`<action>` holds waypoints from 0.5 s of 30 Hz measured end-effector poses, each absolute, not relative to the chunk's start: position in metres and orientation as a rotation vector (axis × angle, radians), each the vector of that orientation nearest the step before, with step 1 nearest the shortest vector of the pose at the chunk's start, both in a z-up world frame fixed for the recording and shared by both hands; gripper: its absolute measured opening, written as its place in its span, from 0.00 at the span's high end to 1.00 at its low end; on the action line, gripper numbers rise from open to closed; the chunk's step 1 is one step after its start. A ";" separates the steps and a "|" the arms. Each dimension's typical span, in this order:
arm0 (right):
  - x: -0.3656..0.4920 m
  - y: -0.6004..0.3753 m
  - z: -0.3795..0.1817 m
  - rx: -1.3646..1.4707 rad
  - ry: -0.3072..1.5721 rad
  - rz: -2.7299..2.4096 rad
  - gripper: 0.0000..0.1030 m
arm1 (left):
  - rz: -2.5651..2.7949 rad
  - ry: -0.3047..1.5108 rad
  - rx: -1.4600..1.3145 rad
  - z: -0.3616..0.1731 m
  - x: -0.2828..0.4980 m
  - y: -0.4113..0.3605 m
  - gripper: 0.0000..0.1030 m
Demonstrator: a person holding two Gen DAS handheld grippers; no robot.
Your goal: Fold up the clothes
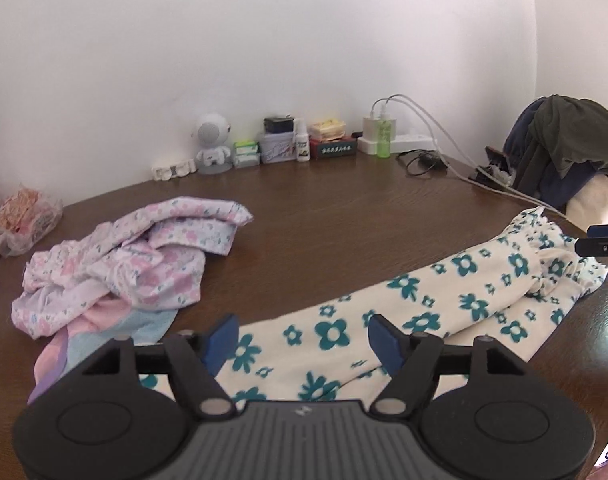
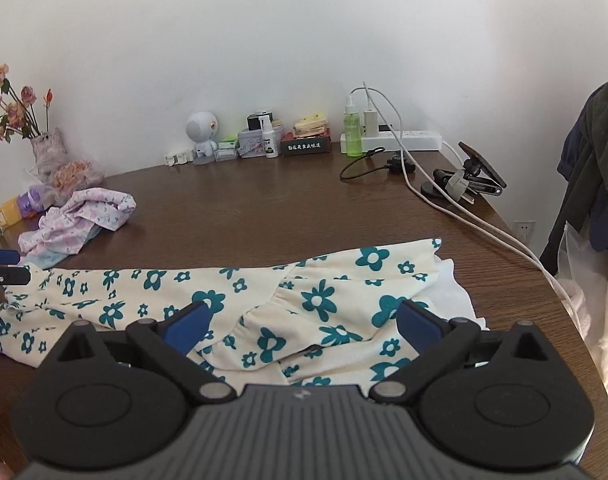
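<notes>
On dark wood-grain table (image 1: 324, 216), soft cream floral garment (image 1: 424, 304) (long, folded); both claws, left (image 1: 304, 338) and right (image 2: 304, 326), gape empty.

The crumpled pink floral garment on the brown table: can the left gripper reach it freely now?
Probably yes. The left gripper is open and empty, and the crumpled pink floral garment lies just left of it on the brown wooden table, nothing between.

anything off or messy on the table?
Yes: the pink floral garments lie crumpled in a heap at the table's left side, unfolded. The teal-flowered garment lies folded over but rumpled, white lining poking out on its right.
</notes>
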State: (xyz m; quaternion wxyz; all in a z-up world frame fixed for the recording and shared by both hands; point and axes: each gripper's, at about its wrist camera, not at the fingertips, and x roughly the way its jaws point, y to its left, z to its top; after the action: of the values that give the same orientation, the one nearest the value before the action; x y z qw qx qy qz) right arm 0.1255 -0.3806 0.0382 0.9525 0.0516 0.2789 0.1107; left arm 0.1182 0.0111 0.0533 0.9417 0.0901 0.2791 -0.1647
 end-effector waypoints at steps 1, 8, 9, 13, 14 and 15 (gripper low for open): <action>0.123 -0.387 0.040 0.129 0.575 0.210 0.02 | -0.370 0.553 0.200 0.058 0.119 0.001 0.30; 0.098 -0.440 0.028 0.345 0.649 0.067 0.00 | -0.607 0.532 0.302 0.061 0.159 -0.092 0.32; 0.095 -0.448 0.025 0.393 0.661 0.056 0.00 | -0.636 0.535 0.312 0.060 0.164 -0.105 0.33; 0.095 -0.467 0.015 0.550 0.686 0.056 0.00 | -0.749 0.567 0.361 0.048 0.186 -0.166 0.48; 0.097 -0.467 0.013 0.562 0.695 0.056 0.00 | -0.766 0.567 0.378 0.044 0.188 -0.177 0.49; 0.100 -0.465 0.012 0.564 0.708 0.057 0.00 | -0.780 0.571 0.391 0.039 0.190 -0.187 0.52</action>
State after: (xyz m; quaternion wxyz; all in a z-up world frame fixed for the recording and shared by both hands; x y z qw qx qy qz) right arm 0.0996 -0.4649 0.0117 0.8988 0.2725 0.3422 0.0275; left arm 0.1898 -0.1871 0.0387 0.8671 0.1865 0.2728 -0.3728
